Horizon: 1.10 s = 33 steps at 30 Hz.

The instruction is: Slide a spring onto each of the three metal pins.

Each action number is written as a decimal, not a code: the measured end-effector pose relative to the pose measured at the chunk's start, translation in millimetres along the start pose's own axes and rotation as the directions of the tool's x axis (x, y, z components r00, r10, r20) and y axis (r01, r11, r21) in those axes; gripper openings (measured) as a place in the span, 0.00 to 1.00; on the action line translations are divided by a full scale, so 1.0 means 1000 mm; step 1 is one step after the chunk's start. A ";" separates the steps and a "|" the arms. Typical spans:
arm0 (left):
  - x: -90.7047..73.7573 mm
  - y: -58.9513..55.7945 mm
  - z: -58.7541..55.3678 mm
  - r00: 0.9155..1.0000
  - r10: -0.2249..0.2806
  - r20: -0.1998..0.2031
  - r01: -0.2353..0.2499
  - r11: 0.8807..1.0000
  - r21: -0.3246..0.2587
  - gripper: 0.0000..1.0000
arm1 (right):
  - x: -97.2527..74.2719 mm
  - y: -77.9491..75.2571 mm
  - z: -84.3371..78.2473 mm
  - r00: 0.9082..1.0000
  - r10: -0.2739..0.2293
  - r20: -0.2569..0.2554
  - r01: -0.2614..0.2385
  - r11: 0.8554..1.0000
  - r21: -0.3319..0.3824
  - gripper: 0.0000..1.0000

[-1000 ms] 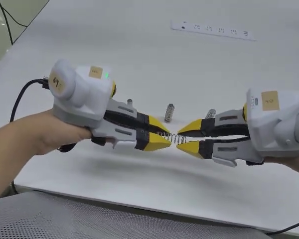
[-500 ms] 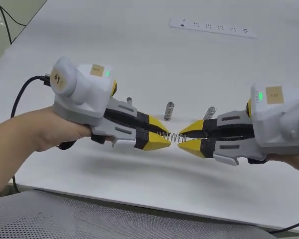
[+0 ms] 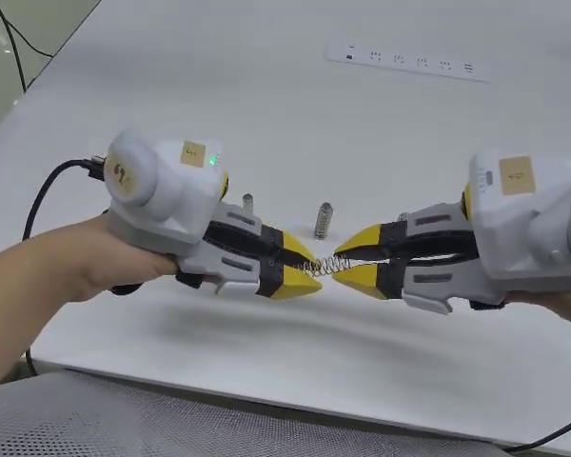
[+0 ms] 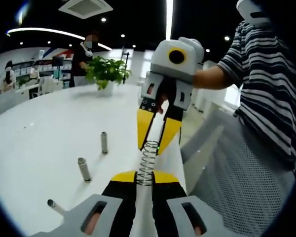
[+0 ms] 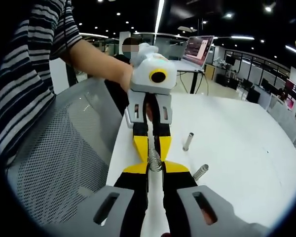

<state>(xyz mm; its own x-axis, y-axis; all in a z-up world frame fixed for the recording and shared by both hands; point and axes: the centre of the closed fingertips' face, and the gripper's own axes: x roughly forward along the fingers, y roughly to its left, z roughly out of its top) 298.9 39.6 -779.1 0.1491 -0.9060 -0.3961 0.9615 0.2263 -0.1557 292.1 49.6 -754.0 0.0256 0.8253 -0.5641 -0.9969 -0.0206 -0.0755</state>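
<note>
**Inspector A:** Item under inspection?

**Inspector B:** One spring (image 3: 325,268). It is thin bright wire with open coils, held in the air above the white table (image 3: 266,114), just in front of the pins.

**A:** Left gripper (image 3: 300,273)?

**B:** Jaws closed on the spring's left end.

**A:** Right gripper (image 3: 355,266)?

**B:** Yellow tips pinched on the other end. The two grippers point at each other, and the spring bridges the short gap between them.

**A:** Pins?

**B:** The bare pin (image 3: 247,201) stands upright at the left. The middle pin (image 3: 323,219) wears a spring. In the left gripper view the far pin (image 4: 104,142) also looks coiled.

**A:** Markings?

**B:** A tan sticker (image 3: 192,152) sits on top of each housing, and its print is too small to read. A green light (image 3: 212,160) is lit on the left housing. The power strip (image 3: 404,57) at the far edge has no legible writing.
</note>
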 end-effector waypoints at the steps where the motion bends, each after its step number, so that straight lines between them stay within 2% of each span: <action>1: 0.001 0.000 0.000 1.000 0.002 -0.004 -0.002 1.000 0.005 0.03 | 0.000 0.000 0.003 1.000 0.001 0.009 -0.001 1.000 0.001 0.07; 2: 0.002 0.001 -0.001 1.000 0.007 -0.010 -0.007 1.000 0.011 0.03 | 0.000 0.001 0.007 1.000 0.007 0.027 -0.007 1.000 0.013 0.07; 9: 0.004 0.005 -0.001 0.999 0.019 -0.031 -0.018 0.999 0.030 0.03 | 0.006 -0.002 0.013 1.000 -0.009 0.021 0.010 1.000 -0.027 0.07; 17: 0.006 0.006 0.003 0.999 0.030 -0.017 -0.029 0.999 0.031 0.03 | 0.016 -0.004 0.029 0.998 -0.027 0.051 0.030 0.998 -0.057 0.07; 23: 0.006 0.003 0.003 0.999 0.030 -0.019 -0.029 0.999 0.033 0.04 | 0.022 -0.003 0.032 0.998 -0.028 0.060 0.032 0.997 -0.069 0.07; 27: 0.001 0.004 0.000 0.999 0.038 -0.019 -0.038 0.999 0.006 0.04 | 0.020 -0.004 0.032 0.998 -0.030 0.064 0.033 0.998 -0.051 0.07; 33: 0.000 0.005 0.001 0.999 0.051 -0.012 -0.051 0.999 -0.001 0.05 | 0.021 -0.005 0.033 0.998 -0.030 0.061 0.033 0.998 -0.048 0.07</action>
<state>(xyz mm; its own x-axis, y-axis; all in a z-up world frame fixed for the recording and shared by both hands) 304.3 40.5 -779.5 0.1954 -0.8888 -0.4145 0.9523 0.2730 -0.1365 295.1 85.6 -737.9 0.0513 0.8582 -0.5107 -0.9909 -0.0200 -0.1331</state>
